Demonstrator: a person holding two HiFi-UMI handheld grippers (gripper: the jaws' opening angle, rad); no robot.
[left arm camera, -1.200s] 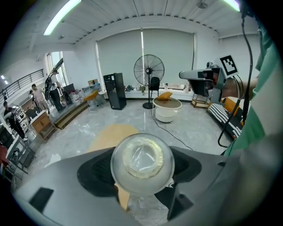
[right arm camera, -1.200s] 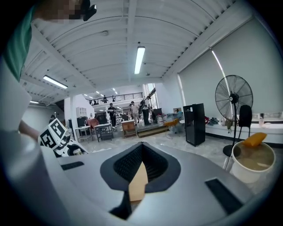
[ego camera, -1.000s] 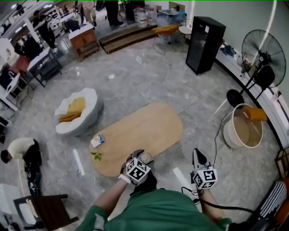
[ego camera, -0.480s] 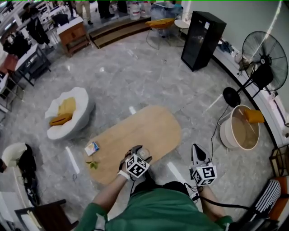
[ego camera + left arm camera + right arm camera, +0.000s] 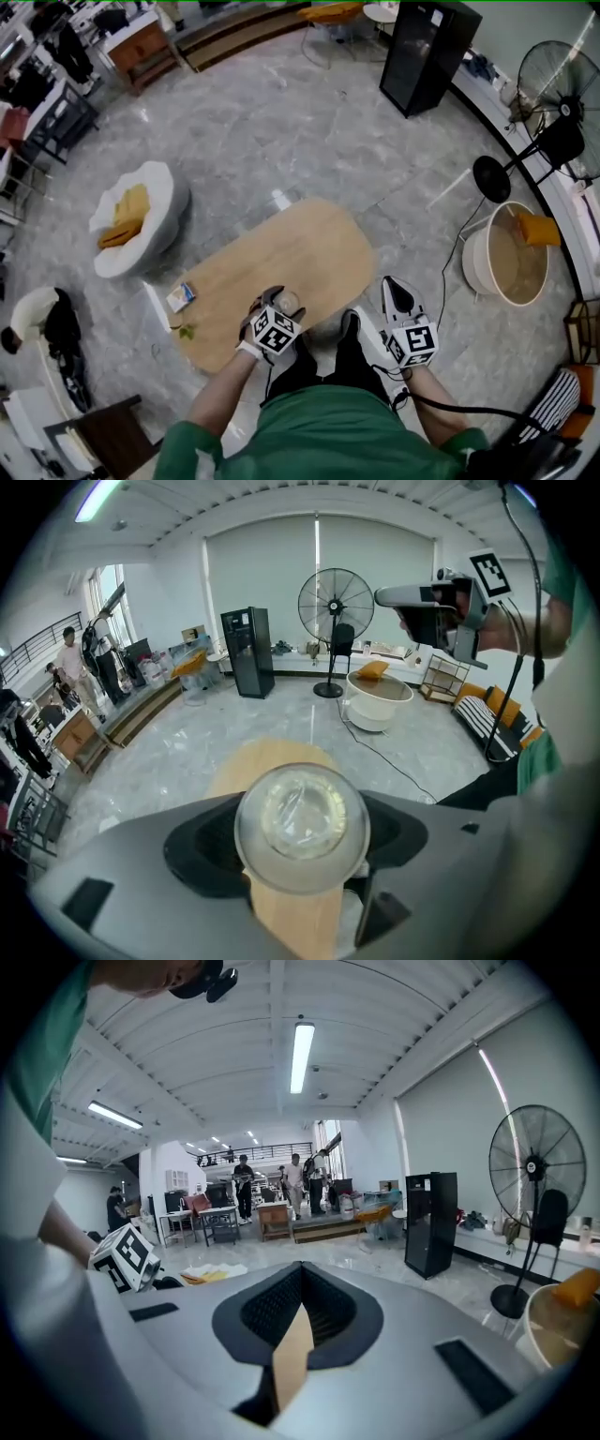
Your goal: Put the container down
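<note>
1 container (image 5: 300, 822) clamped in L gripper (image 5: 278, 301); R gripper (image 5: 397, 289) closed.

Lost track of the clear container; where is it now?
The clear container sits in the left gripper's jaws, low in the head view, over the oval wooden table's near edge.

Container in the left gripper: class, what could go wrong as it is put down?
1. The container hangs close to the table's near edge; set down there, it might tip off.
2. Clear and round, it sits between only the left gripper's two jaws, so it may slip.
</note>
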